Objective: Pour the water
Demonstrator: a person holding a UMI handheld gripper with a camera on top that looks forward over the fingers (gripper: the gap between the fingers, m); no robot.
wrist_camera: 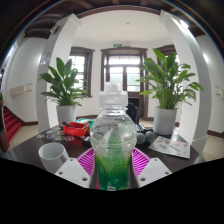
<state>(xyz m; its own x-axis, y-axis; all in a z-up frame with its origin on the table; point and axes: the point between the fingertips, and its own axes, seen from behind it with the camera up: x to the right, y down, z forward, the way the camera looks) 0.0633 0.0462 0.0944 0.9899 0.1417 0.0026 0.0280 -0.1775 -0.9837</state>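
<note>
Clamping bottle (pixel 112 140) w/ gripper (pixel 112 168) | both pads pressing | cup (pixel 52 153) nearby

Clear glossy plastic bottle (pixel 113 140), smooth white cup (pixel 52 153), dark glossy table (pixel 25 150), magenta matt pads (pixel 88 161)

You've got two big leafy potted plants flanking the scene: one (pixel 64 85) left on the dark table (pixel 25 150), one (pixel 166 88) right in a pale pot. A red container (pixel 76 128) sits near the left plant's pot. A magazine (pixel 171 146) lies flat on the table below the right plant. Behind them you see a wood-framed window (pixel 124 70) in a white wall, and white pillars (pixel 50 62) either side.
</note>
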